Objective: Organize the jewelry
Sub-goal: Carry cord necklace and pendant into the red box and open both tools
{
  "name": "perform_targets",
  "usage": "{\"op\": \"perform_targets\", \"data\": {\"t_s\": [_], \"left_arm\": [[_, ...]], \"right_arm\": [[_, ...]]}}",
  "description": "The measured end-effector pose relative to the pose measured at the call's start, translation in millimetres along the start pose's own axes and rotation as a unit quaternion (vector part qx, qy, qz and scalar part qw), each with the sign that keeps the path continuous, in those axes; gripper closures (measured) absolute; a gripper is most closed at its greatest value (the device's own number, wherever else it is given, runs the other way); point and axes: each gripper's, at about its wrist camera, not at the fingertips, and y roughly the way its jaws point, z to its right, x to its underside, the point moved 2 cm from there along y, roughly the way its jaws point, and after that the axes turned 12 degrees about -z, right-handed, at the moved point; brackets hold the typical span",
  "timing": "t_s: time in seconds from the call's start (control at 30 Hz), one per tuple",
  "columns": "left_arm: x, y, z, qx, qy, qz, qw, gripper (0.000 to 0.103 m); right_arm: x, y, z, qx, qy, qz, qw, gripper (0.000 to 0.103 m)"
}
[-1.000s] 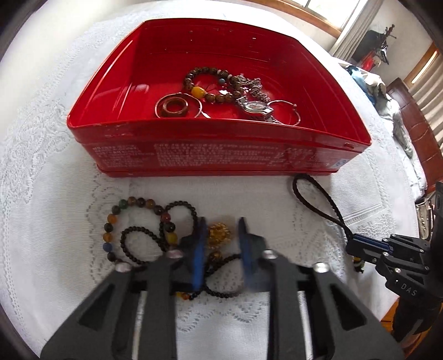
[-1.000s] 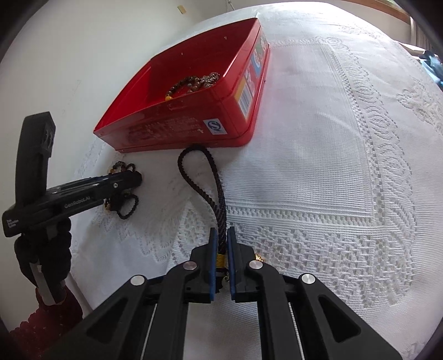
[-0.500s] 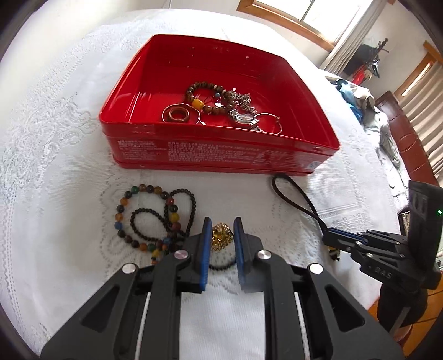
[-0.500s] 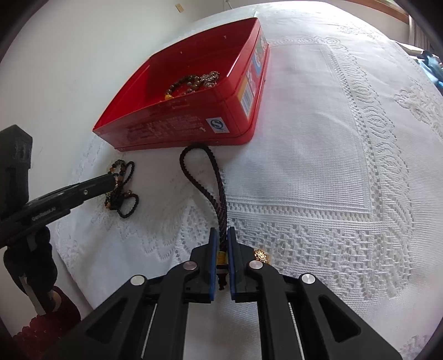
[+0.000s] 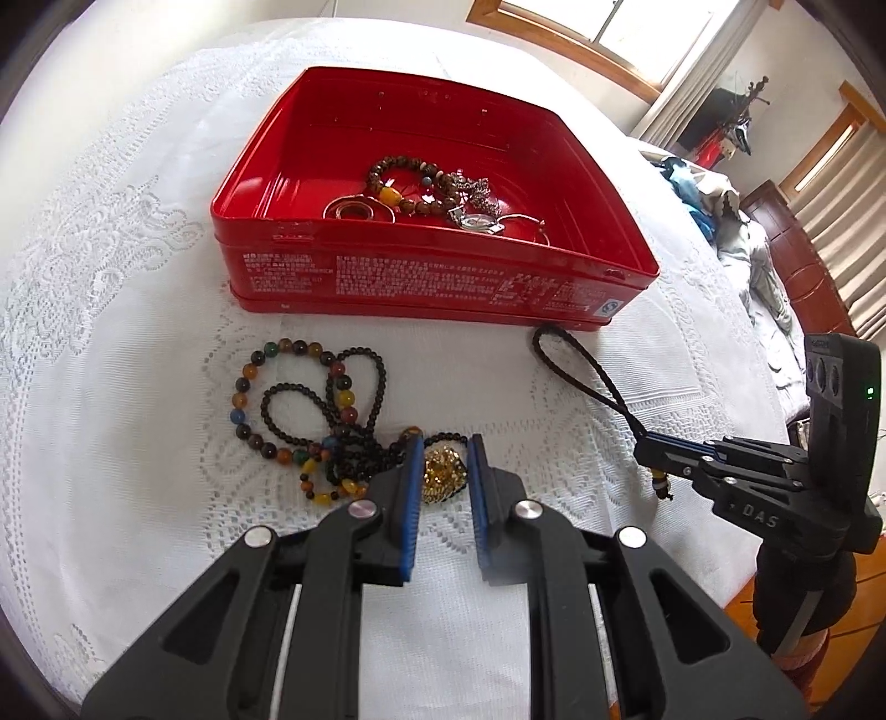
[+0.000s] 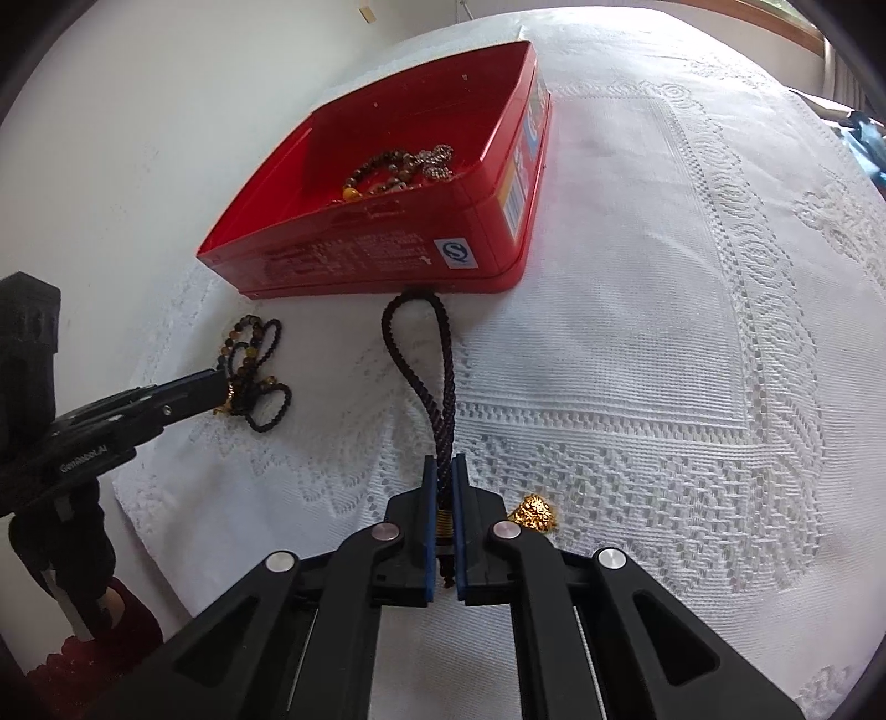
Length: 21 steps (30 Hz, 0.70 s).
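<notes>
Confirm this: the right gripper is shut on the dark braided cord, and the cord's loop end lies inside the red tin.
Not quite. The right gripper is shut on the dark braided cord, but its loop end lies on the white lace cloth just outside the red tin, as the right wrist view shows.

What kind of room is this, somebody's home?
Most likely a room in a home, perhaps a bedroom. A white lace cloth covers the surface, a wooden-framed window lets in daylight, and rumpled bedding or clothes lie beside dark wooden furniture.
</notes>
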Motion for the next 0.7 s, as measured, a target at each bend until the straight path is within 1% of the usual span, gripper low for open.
{"op": "perform_targets", "data": {"t_s": [0.13,0.3,0.5,0.7], "left_arm": [[0,-7,1,0.008,0.002,0.005,1.0,0.089],[-5,-19,3,0.011,0.007,0.019,0.9997,0.089],[-24,-39,12,0.011,0.019,0.039,0.999,0.089],[-63,-55,19,-0.003,0.019,0.064,0.9977,0.089]], "right_arm": [[0,-18,-6,-0.029,-0.001,0.014,0.999,0.099],[-8,-43,-19,-0.05,-0.015,0.033,0.998,0.099],[-28,-77,-36,-0.044,-0.035,0.064,0.996,0.099],[-75,-94,-50,-0.022,-0.037,0.09,0.995,0.099]]}}
